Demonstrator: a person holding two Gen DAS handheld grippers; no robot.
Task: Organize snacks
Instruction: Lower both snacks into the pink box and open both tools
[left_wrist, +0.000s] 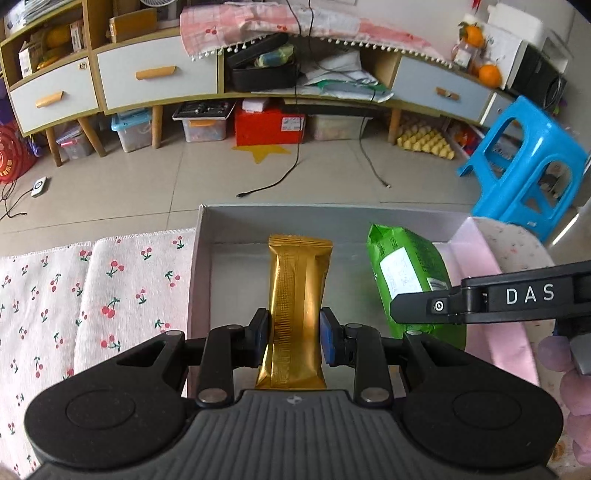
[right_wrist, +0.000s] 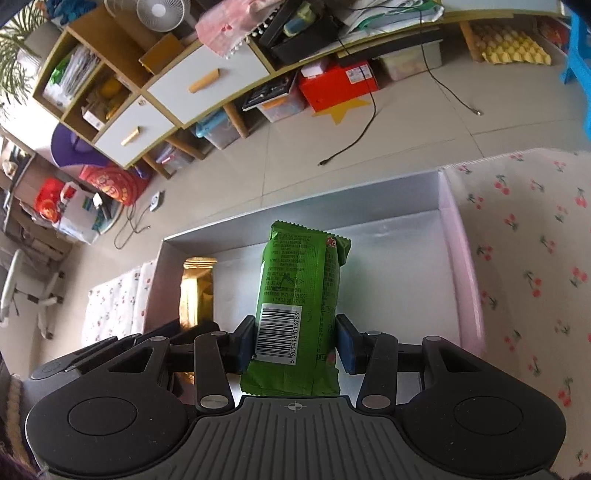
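**Two snack packets held over the open box**

In the left wrist view, the left tongs (left_wrist: 293, 338) are clamped on a gold snack packet (left_wrist: 297, 291), their blue pads pressing its sides near its lower end. The packet runs up the centre of the frame, its crimped top edge reaching toward the far wall of a shallow grey box (left_wrist: 201, 258), and it lies over the box's pale floor. Whether it touches that floor cannot be told.

At the right of the same view, a green snack packet (left_wrist: 404, 266) sits inside the box area, with the black body of the right tongs (left_wrist: 419, 304) crossing in front of it from the right edge.

In the right wrist view, the right tongs (right_wrist: 295, 339) grip the green snack packet (right_wrist: 301, 295) across its lower part, beside a white barcode label. The packet stands lengthwise up the middle of the frame over the box (right_wrist: 448, 218). The gold snack packet (right_wrist: 197, 291) shows at centre left, close to the box's left wall, with part of the left tongs (right_wrist: 173, 330) below it.

A white cloth printed with red cherries (left_wrist: 92, 295) covers the table on both sides of the box. Beyond lies a tiled floor (left_wrist: 184, 177) with loose black cables, a low cabinet (left_wrist: 155, 74) across the top, and a blue plastic stool (left_wrist: 524, 166) at the right.
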